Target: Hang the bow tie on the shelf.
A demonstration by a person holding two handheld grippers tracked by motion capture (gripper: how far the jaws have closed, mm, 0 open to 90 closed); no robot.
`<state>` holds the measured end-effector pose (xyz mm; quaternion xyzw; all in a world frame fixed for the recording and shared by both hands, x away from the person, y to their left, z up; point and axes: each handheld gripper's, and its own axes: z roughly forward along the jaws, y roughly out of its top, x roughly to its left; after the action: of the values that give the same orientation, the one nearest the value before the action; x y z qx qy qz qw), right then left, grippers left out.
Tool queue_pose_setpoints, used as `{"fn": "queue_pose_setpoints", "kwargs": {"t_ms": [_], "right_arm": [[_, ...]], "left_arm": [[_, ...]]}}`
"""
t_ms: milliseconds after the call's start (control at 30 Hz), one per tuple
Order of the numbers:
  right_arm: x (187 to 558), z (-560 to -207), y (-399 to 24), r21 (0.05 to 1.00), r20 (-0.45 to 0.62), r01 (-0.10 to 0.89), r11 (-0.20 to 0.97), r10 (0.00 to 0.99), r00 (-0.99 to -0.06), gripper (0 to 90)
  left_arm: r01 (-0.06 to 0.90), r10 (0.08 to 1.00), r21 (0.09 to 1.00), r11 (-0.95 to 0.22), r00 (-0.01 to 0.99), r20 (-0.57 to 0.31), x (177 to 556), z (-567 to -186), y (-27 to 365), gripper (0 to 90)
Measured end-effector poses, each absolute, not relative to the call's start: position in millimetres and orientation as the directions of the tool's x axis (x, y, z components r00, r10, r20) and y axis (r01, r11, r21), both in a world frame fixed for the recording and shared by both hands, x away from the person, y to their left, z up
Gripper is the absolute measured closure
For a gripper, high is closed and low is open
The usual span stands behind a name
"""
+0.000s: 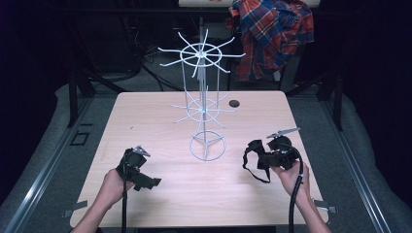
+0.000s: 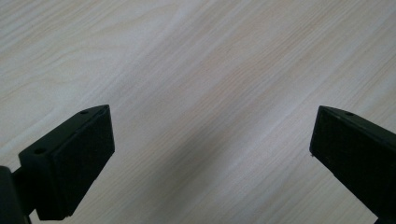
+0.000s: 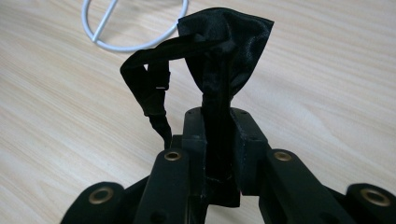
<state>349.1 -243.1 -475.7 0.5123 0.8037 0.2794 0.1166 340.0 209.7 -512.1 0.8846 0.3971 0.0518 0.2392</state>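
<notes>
- Your left hand (image 1: pixel 112 187) comes in from the near edge and holds the left gripper (image 1: pixel 141 170) low over the wooden table (image 1: pixel 160 199), near its front-left part, pointing forward and a little inward
- In the left gripper view, its two black jaws stand wide apart with only bare wood grain between them; they grip nothing
- Your right hand (image 1: pixel 290 172) holds the right gripper (image 1: pixel 265 158) over the front-right part of the table, angled inward toward the middle
- That gripper's jaws are pressed together on a black bow tie (image 3: pixel 224 51); the pinched middle of the fabric runs down between the jaws and the bow fans out just beyond their tips
- The bow tie's black strap (image 3: pixel 149 81) loops out to one side of the bow and hangs down beside the jaws; in the high view it droops toward the table
- A white wire rack (image 1: pixel 204 104) stands upright on the table, ahead of both grippers and between them; its round base ring (image 3: pixel 135 28) lies on the wood just past the bow tie
- The rack's two tiers of radiating wire arms carry nothing
- Beyond the table, a red and blue plaid shirt (image 1: pixel 272 34) hangs in the dark background, well apart from your right gripper
</notes>
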Motion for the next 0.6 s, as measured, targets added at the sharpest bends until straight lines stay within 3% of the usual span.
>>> {"fn": "queue_pose_setpoints", "kwargs": {"t_ms": [600], "right_arm": [[359.5, -456.3, -229.1, 0.616, 0.114, 0.724, 0.311, 0.874, -0.473, 77.5]], "left_arm": [[0.676, 0.727, 0.471, -0.566, 0.679, -0.100, 339.8, -511.7, 211.1, 0.1]]}}
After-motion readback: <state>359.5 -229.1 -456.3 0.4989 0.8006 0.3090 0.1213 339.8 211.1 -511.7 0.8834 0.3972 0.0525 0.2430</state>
